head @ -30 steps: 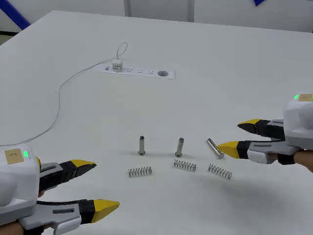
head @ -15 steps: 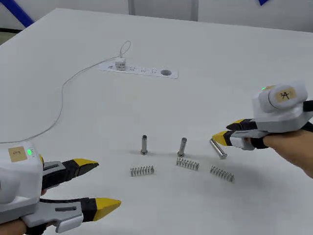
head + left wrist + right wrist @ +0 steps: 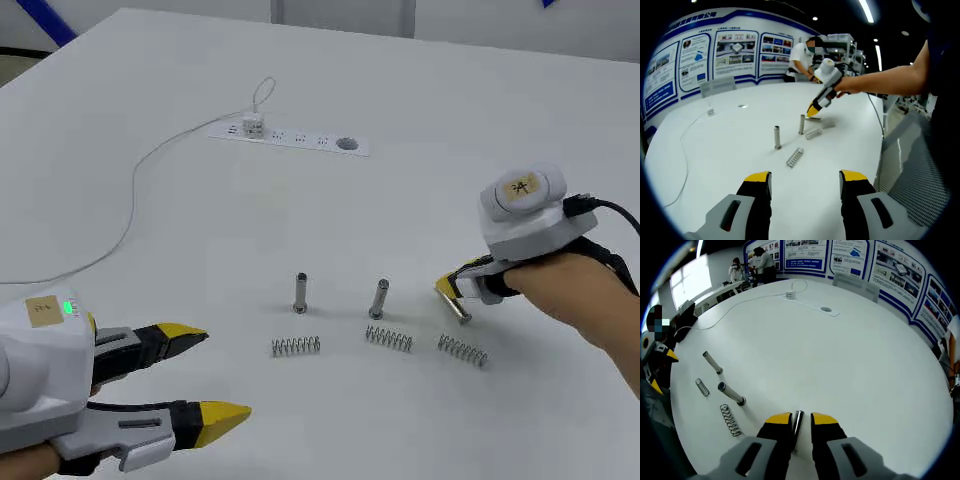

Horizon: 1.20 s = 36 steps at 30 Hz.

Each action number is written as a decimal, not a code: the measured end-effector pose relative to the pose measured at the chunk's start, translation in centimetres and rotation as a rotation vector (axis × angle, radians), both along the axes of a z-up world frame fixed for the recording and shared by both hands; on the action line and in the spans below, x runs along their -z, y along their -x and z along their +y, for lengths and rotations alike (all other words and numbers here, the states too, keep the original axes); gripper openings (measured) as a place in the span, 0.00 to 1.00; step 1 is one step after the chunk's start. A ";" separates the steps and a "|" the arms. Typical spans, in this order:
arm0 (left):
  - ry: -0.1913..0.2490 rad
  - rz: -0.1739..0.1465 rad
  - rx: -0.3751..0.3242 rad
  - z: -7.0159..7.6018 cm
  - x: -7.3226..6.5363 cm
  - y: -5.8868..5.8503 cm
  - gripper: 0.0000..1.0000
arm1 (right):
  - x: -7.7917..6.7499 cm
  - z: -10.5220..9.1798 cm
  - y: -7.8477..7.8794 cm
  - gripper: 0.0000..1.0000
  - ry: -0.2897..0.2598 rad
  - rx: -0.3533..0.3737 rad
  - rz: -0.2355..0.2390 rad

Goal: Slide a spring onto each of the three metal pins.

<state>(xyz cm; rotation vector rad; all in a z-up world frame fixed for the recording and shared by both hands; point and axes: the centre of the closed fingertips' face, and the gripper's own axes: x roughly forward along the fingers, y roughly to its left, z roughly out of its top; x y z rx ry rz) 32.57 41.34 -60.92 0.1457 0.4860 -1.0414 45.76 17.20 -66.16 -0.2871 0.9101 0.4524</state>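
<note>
A broad white surface (image 3: 450, 120) carries everything. At its far side lies a white power strip (image 3: 300, 138), with a thin cable (image 3: 135, 190) curving away from it toward the left edge.

The left tool (image 3: 225, 372) sits at the near left, well apart from the parts. Its yellow-tipped jaws are spread wide with nothing between them, as the left gripper view (image 3: 806, 176) also shows.

The right tool (image 3: 450, 290), held in a person's hand, points down at the right end of the row of parts. In the right gripper view (image 3: 801, 419) its jaws stand narrow, one on each side of the third pin (image 3: 797, 421). Whether they actually pinch it cannot be told.

The left pin (image 3: 301, 292) and the middle pin (image 3: 380, 298) stand upright, apart from each other. The third pin lies slanted on the surface at the right tool's tips.

Three springs lie flat just in front of the pins: the left spring (image 3: 296, 346), the middle spring (image 3: 388, 340) and the right spring (image 3: 462, 350). None is on a pin.
</note>
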 end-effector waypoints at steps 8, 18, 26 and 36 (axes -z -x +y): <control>0.001 0.007 0.000 0.0 0.2 0.0 0.55 | 0.8 0.1 -0.1 0.11 0.007 0.031 0.047; 0.003 0.014 -0.001 0.2 0.4 0.0 0.54 | 1.4 0.2 0.1 0.10 0.008 0.042 0.086; -0.002 0.015 0.005 0.1 0.4 -0.1 0.54 | 1.3 0.1 0.0 0.09 0.033 0.041 0.081; -0.007 0.006 0.007 0.2 0.2 -0.2 0.53 | -1.1 0.5 0.7 0.09 -0.036 0.058 0.022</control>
